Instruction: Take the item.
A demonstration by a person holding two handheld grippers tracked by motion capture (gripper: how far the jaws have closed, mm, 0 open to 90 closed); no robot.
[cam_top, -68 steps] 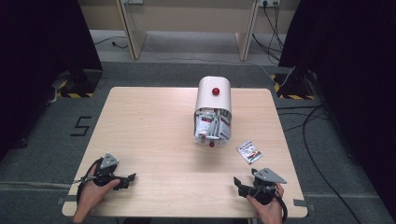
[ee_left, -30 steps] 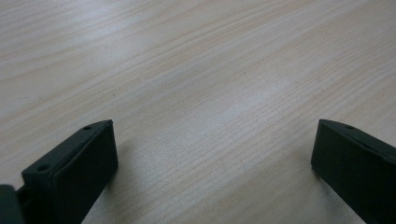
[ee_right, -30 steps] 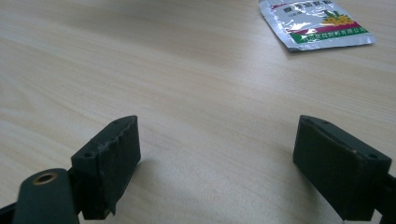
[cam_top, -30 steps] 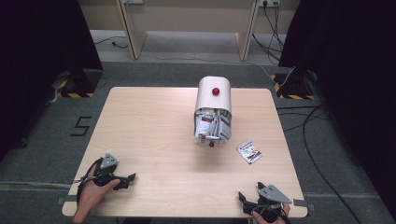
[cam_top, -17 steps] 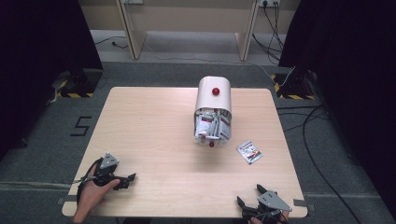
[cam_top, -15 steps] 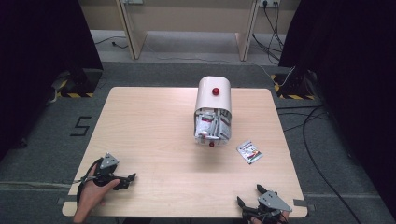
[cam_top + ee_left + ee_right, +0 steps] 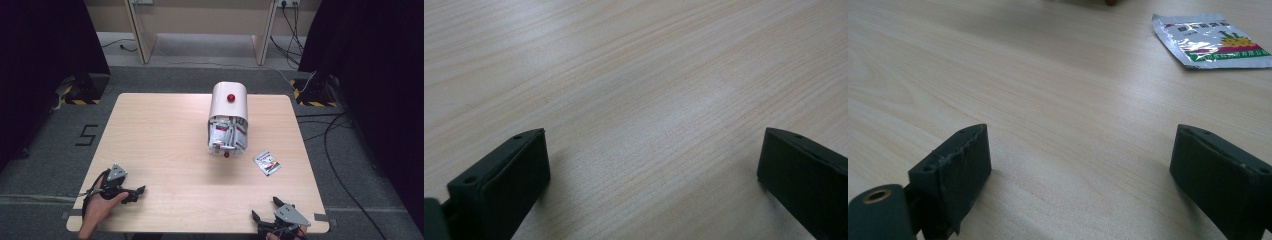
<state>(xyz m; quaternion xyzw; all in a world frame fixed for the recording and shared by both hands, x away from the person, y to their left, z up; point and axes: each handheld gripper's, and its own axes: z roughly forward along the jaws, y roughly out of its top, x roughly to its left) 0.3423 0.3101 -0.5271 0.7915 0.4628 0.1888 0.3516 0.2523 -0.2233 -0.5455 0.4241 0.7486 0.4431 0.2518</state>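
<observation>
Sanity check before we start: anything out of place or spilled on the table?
One silver sachet lies loose on the table, apart from the white container lying on its side, whose open end is stuffed with similar packets. Both grippers, left and right, sit at the near edge, jaws open, holding nothing.

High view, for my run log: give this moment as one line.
left gripper: open, near-left table corner | right gripper: open, near edge | packet: loose, flat | white bin: on its side, packets inside
</observation>
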